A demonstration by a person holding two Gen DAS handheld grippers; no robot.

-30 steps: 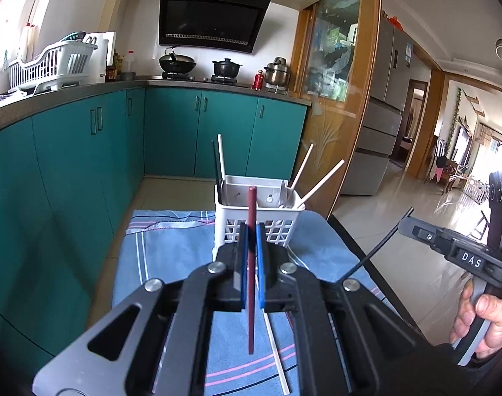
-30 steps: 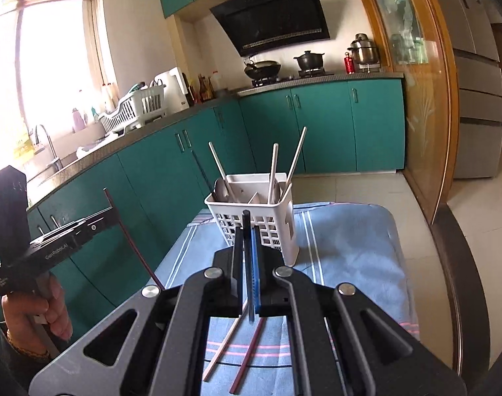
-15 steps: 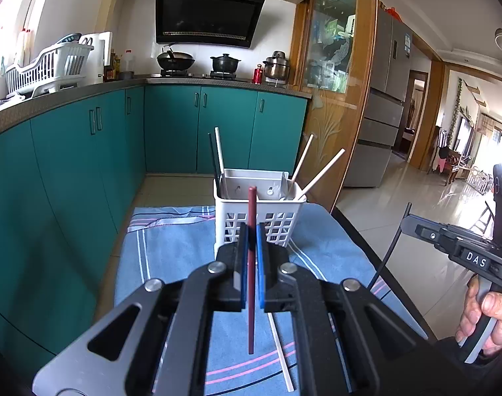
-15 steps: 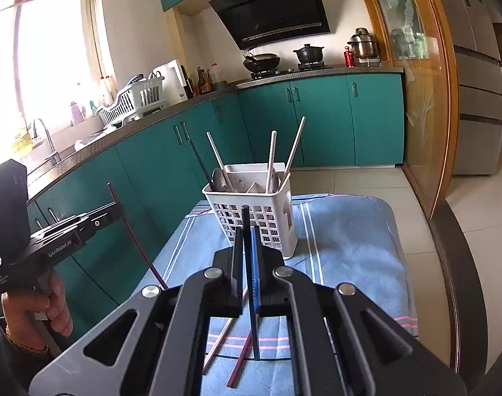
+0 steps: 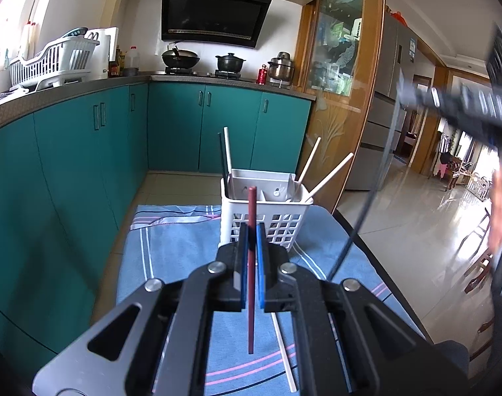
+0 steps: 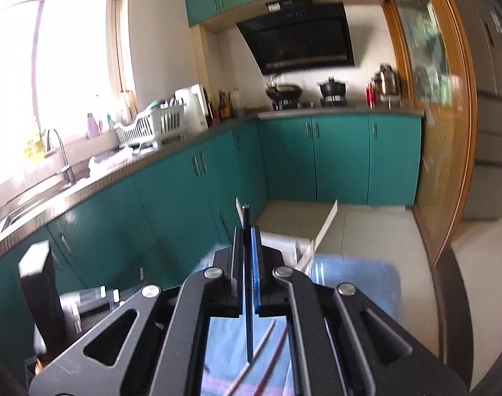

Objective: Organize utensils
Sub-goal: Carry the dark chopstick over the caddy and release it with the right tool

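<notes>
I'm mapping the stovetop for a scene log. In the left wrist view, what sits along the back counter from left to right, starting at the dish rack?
White plastic dish rack → black wok → black lidded pot → small red canister → shiny steel pot.

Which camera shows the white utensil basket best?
The left wrist view: the basket sits sharp and nearly whole beyond the left tool. The right wrist view is blurred, and the right tool hides most of it.

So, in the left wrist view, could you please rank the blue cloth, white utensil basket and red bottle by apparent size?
1. blue cloth
2. white utensil basket
3. red bottle, though it stands farthest from the camera.
</notes>
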